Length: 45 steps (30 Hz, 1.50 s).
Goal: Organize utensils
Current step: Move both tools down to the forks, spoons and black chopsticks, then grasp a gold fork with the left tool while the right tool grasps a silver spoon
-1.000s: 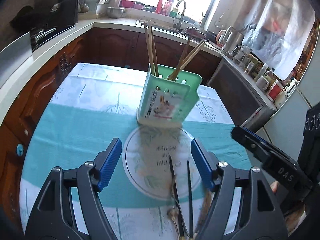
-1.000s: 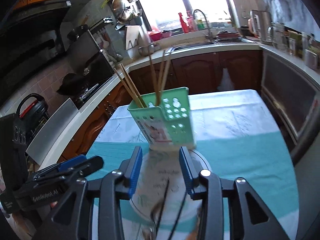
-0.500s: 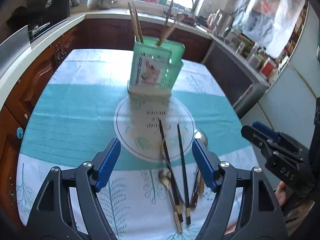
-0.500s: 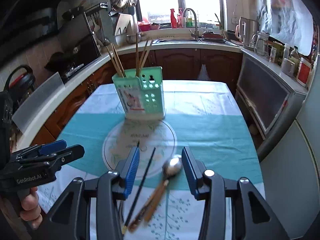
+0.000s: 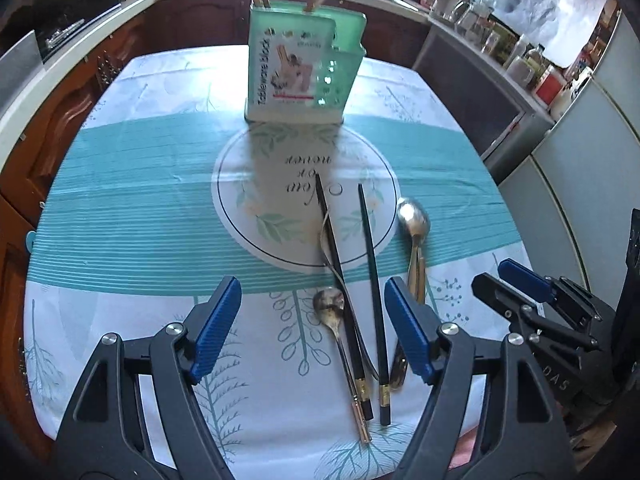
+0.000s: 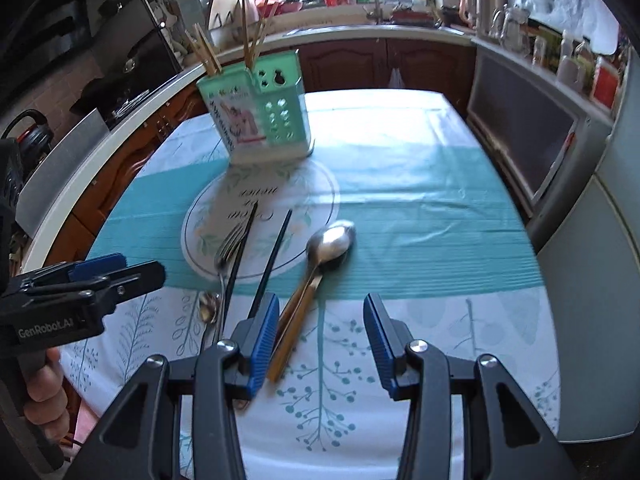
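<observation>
A green utensil holder (image 5: 304, 68) (image 6: 260, 120) with wooden chopsticks in it stands upright at the far side of the table. In front of it lie two black chopsticks (image 5: 372, 292) (image 6: 272, 260), a fork (image 6: 228, 248), a small spoon (image 5: 330, 306) (image 6: 208, 306) and a large spoon (image 5: 414, 220) (image 6: 330, 242) with a wooden handle. My left gripper (image 5: 312, 328) hangs open above the small spoon and chopsticks. My right gripper (image 6: 320, 340) is open too, just right of the large spoon's handle. Neither holds anything.
The table wears a teal and white cloth (image 5: 140, 220) with a round print. Kitchen counters (image 6: 380, 32), wooden cabinets and a sink ring the far side. A metal appliance (image 6: 520, 148) stands right of the table. A hand (image 6: 40, 392) holds the left gripper.
Both grippers have drawn back from the holder toward the near edge and tilted down. The loose utensils now lie in full view below them. Both stay open.
</observation>
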Available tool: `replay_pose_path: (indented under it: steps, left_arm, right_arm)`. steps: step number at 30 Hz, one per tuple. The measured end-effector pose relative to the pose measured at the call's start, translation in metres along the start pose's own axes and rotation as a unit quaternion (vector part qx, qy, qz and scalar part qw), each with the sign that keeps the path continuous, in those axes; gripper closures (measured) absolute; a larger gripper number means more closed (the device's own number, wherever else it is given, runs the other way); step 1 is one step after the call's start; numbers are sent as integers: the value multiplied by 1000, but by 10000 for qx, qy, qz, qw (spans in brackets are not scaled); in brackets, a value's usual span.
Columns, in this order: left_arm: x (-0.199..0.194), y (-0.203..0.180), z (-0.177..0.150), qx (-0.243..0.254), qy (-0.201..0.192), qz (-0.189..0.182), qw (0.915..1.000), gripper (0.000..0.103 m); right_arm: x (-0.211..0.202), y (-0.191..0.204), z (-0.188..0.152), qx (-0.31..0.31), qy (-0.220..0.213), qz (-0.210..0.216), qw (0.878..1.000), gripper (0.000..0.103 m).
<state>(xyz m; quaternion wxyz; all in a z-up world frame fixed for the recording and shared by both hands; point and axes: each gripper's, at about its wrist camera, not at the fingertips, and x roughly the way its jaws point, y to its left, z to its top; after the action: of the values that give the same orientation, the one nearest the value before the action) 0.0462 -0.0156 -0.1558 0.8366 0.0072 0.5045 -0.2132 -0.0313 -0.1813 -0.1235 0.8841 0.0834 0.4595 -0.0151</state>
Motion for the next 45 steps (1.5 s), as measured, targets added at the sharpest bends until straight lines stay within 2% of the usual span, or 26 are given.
replay_pose_path:
  steps: [7,10,12,18,23,29,34,36,45]
  left_arm:
    - [25,3,1,-193,404,-127,9989,35]
    - [36,4,3,-225,494,-136,9984,42]
    - [43,4,7,-236,570,-154,9980,52]
    - [68,8,25,-459,773,-385,9952,67]
    - [91,11,36,-680,1127,-448,9903,82]
    - [106,3,44,-565,1350,-355,9886,83]
    - [110,-7,46,-349,1322,-196,9904,84]
    - [110,-9,46,-284,1298,-142,9910,99]
    - [100,-4,32,-224,1285,-177,9913,100]
  right_arm:
    - [14,0,-6,-32,219,196,9996,59]
    - [19,-3,-8,35,304,286,9991,59]
    - [22,-7,-8,80,347,304,9989,59]
    - [31,-16,-11,217,449,365,9981,59]
    - [38,-21,-11,283,525,374,9975,59]
    - [44,-22,-10,310,578,411,9970,59]
    - [46,-21,-10,285,600,426,9969,59]
    - [46,-21,-9,284,599,417,9969,59]
    - [49,-19,-5,319,642,479,9963,59]
